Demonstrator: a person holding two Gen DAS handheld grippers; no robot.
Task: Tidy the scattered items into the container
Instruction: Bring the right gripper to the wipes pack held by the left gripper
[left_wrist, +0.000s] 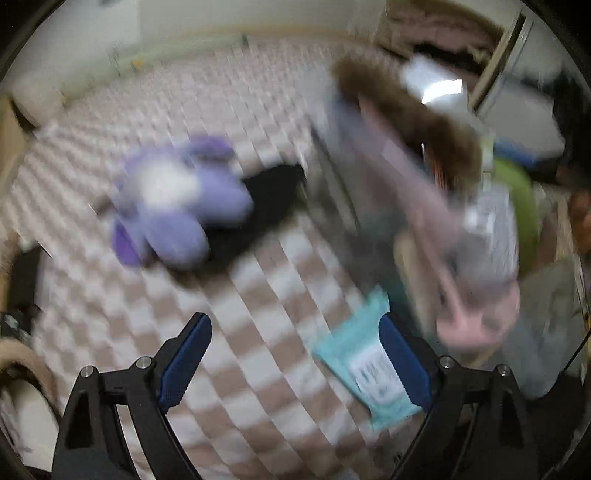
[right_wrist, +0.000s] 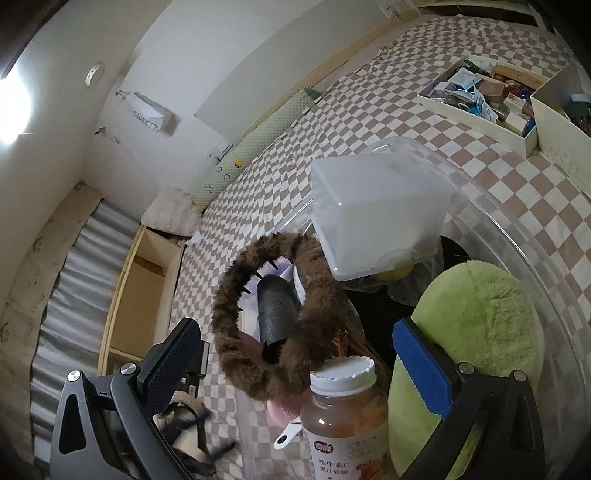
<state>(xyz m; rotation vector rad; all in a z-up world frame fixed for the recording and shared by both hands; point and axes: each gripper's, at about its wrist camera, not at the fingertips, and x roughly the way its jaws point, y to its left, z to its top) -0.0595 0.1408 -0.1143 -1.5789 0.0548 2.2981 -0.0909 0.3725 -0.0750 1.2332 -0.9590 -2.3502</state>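
The left wrist view is blurred. A purple plush toy lies on the checkered bedsheet beside a black item. A teal wipes pack lies by the right finger of my left gripper, which is open with only sheet between its fingers. The clear container holds a brown furry ring, a white translucent box, a green plush and a white-capped bottle. My right gripper hangs open over the container, its pads clear of the bottle below.
White trays full of small sundries stand on the bed at the back right. An open wooden box sits beside the bed at the left, under the wall. A strapped tan item lies near my right gripper's left finger.
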